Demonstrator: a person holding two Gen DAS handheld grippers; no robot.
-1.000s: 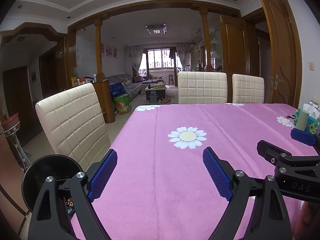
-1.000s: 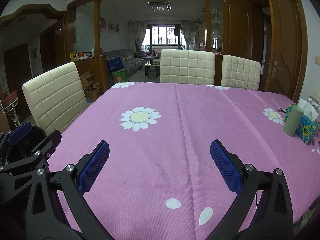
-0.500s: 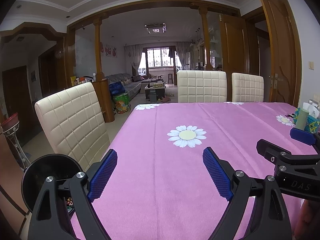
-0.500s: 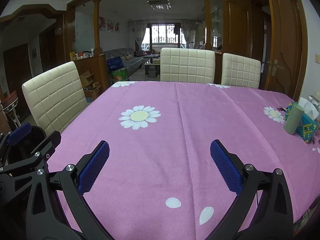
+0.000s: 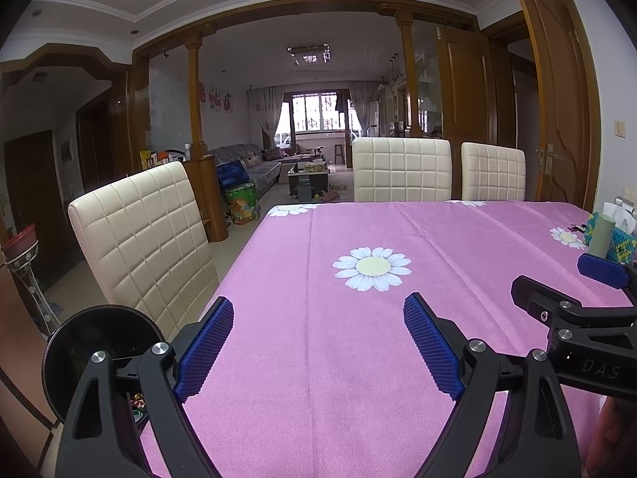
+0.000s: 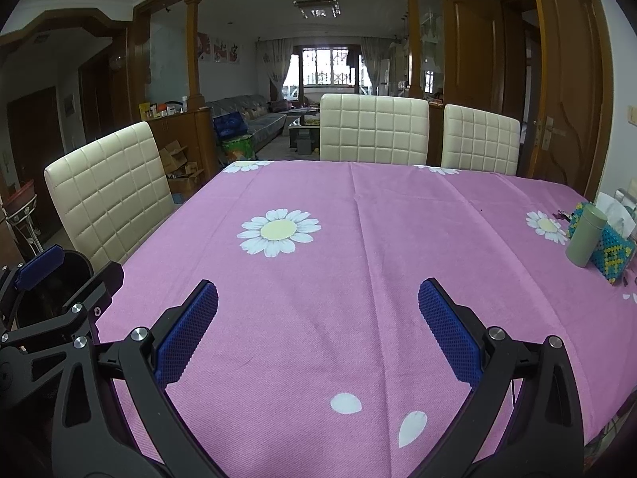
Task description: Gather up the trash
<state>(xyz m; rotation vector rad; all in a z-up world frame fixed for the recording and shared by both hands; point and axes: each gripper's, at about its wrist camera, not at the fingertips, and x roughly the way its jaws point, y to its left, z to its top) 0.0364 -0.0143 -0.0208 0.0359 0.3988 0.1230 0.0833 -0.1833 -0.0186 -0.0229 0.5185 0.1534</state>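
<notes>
Both hand-held grippers are held level above the near edge of a table covered with a pink woven tablecloth (image 5: pixel 358 358) printed with white daisies.

**Left gripper.** The black two-finger left gripper with blue textured pads (image 5: pixel 318 342) has its jaws spread wide, with nothing between them. Compared with the frames from 1.0 s and 0.5 s ago, its finger spacing and its position over the cloth are unchanged. The large white daisy print (image 5: pixel 372 267) lies beyond the fingertips, in the same place in the left wrist view as before.

**Right gripper.** The black two-finger right gripper with blue textured pads (image 6: pixel 318 330) is likewise fully parted and holds nothing. Its view shows no shift from the earlier frames. In the left wrist view this gripper appears at the right edge (image 5: pixel 573 298), just beside the left gripper.

**Task item.** A round black trash bin (image 5: pixel 101 354) stands on the floor at the near left corner of the table, just beside the near cream quilted leather chair (image 5: pixel 139 247). A few colourful scraps (image 5: pixel 137 402) show inside it behind the left finger; what they are cannot be told. No loose trash can be made out on the cloth.

**Other items.** A grey-green cylindrical container (image 6: pixel 585 235) and a multicoloured beaded box (image 6: pixel 611 249) stand touching at the far right edge of the table. Two more cream chairs (image 6: pixel 374 129) stand at the far side. All are positioned as in the earlier frames.
</notes>
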